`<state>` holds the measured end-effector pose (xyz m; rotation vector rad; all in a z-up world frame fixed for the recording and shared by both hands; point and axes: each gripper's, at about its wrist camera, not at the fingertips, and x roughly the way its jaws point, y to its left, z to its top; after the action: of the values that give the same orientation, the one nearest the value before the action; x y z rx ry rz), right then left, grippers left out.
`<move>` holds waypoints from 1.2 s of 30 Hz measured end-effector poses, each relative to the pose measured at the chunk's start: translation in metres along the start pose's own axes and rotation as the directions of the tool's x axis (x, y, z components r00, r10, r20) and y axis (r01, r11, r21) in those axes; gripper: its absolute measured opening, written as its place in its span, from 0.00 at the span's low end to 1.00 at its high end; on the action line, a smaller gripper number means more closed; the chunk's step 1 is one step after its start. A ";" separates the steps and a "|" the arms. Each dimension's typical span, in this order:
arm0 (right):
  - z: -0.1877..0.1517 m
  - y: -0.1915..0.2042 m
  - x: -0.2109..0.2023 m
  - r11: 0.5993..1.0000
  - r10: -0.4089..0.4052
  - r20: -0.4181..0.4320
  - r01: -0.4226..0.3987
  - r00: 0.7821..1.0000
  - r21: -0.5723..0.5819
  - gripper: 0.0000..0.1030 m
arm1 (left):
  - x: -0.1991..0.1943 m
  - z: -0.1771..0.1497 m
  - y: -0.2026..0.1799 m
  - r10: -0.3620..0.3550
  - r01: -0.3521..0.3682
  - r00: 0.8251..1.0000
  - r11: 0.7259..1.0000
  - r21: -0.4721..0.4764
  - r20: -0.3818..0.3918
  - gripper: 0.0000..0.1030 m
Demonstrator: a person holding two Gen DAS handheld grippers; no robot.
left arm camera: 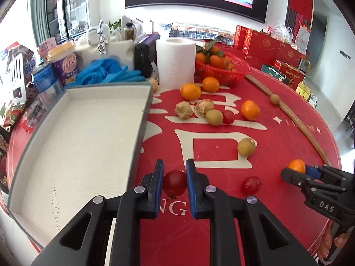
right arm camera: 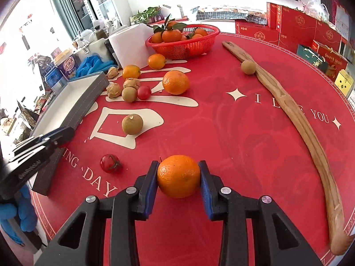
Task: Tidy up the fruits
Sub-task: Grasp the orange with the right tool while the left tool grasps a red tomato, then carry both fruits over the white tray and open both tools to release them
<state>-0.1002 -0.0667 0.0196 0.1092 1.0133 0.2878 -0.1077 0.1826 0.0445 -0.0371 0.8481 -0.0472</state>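
My left gripper [left arm camera: 174,175] is shut on a red cherry tomato [left arm camera: 174,182], just right of the empty white tray [left arm camera: 77,137]. My right gripper [right arm camera: 178,175] is shut on an orange [right arm camera: 178,176] low over the red tablecloth; it also shows in the left wrist view [left arm camera: 297,166]. A second cherry tomato [left arm camera: 251,184] lies between the grippers, also in the right wrist view [right arm camera: 110,163]. Loose oranges [left arm camera: 190,91], kiwis [left arm camera: 246,147], a small tomato [left arm camera: 228,116] and papery husked fruits [left arm camera: 183,110] lie further back.
A red basket of tangerines [left arm camera: 221,68] stands at the back by a paper towel roll [left arm camera: 175,62]. A long wooden stick [right arm camera: 295,115] curves along the right with a kiwi [right arm camera: 248,67] against it. Blue gloves [left arm camera: 106,72], cups and boxes crowd the back left.
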 end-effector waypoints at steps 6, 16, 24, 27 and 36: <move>-0.002 0.000 -0.002 1.000 0.000 0.000 0.000 1.000 0.012 0.35 | -0.009 0.007 -0.003 0.011 -0.011 1.000 1.000 0.010 0.020 0.21; 0.003 0.008 -0.011 1.000 -0.020 0.014 0.020 1.000 0.002 0.35 | -0.017 0.008 -0.003 0.024 -0.024 0.999 1.000 0.003 0.033 0.21; 0.009 0.026 -0.018 0.999 -0.031 0.025 0.031 0.999 -0.032 0.35 | -0.025 0.009 0.006 0.054 -0.054 0.996 0.998 -0.009 0.064 0.21; 0.014 0.037 -0.018 0.999 -0.019 0.016 0.020 1.000 -0.048 0.35 | -0.026 0.008 0.013 0.054 -0.052 0.996 0.998 -0.025 0.064 0.21; 0.029 0.084 -0.014 0.991 0.006 0.015 -0.004 1.000 -0.131 0.35 | -0.030 0.005 0.046 0.102 -0.096 0.992 0.993 -0.071 0.080 0.21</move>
<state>-0.0986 0.0105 0.0649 -0.0048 0.9759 0.3570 -0.1231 0.2301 0.0680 -0.0595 0.7663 0.0754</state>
